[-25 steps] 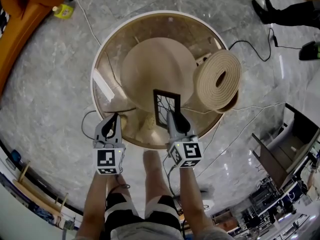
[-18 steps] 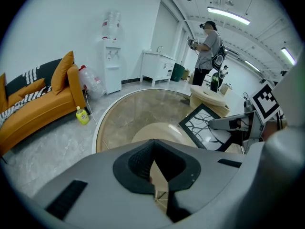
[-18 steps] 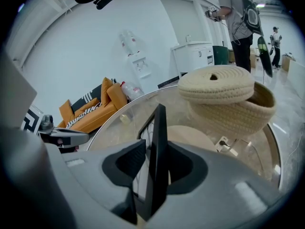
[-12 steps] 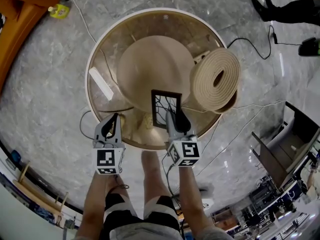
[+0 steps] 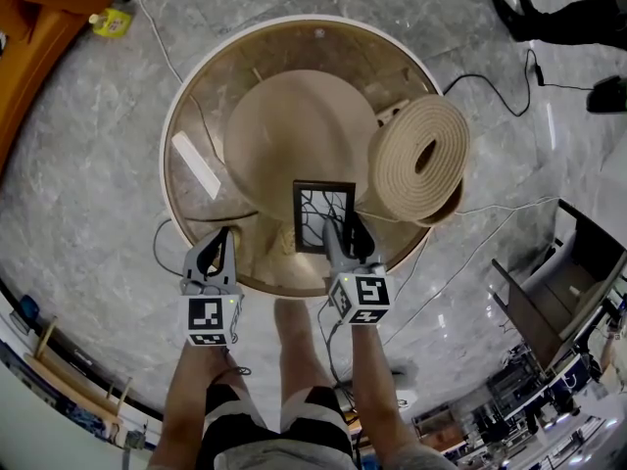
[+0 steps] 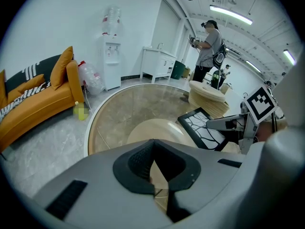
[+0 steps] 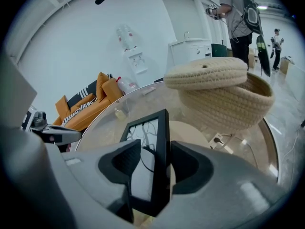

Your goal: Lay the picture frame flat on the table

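Note:
The black picture frame with a branching line pattern rests on the round glass table, near its front edge. My right gripper is at the frame's near end. In the right gripper view the frame stands between the jaws, which are opening; a gap shows at the left pad. The frame looks tilted in the left gripper view. My left gripper hovers over the table's front rim, left of the frame, shut and empty.
A large woven basket lies on the table just right of the frame. A white strip lies at the table's left. An orange sofa and a yellow bottle are far left. Cables run across the floor.
The right gripper's fingers have spread apart around the frame's near end. The frame now looks squarer from above. The left gripper has stayed where it was.

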A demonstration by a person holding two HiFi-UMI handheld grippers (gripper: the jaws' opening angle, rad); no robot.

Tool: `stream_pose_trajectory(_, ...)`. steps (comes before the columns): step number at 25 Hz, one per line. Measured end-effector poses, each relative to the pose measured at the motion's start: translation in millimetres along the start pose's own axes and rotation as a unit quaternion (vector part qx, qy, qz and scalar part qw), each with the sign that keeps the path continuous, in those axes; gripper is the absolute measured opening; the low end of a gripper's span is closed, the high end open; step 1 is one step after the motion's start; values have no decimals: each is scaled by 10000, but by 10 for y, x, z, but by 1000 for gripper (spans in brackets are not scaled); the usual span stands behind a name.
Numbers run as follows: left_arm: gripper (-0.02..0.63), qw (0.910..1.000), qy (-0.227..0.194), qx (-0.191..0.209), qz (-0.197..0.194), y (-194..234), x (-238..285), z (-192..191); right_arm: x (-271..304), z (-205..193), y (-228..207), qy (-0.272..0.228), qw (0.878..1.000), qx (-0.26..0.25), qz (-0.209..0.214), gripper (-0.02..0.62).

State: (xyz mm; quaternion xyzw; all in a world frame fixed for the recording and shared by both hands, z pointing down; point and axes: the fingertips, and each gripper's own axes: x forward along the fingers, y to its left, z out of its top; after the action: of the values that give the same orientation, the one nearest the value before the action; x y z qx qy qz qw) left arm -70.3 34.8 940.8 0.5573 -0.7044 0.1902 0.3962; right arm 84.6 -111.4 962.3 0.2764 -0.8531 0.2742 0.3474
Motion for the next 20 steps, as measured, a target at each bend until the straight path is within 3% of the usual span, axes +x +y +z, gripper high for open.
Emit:
stream_pose_trajectory(11,17,9998,-131,111,-52,-89,-133,131,-117,-72,17,97,9998,-147,-38,210)
stream_pose_trajectory(20,17,9984,-397,373,-142,-198,-591,698,-572,472,218,-219,9992,-317,-59,209)
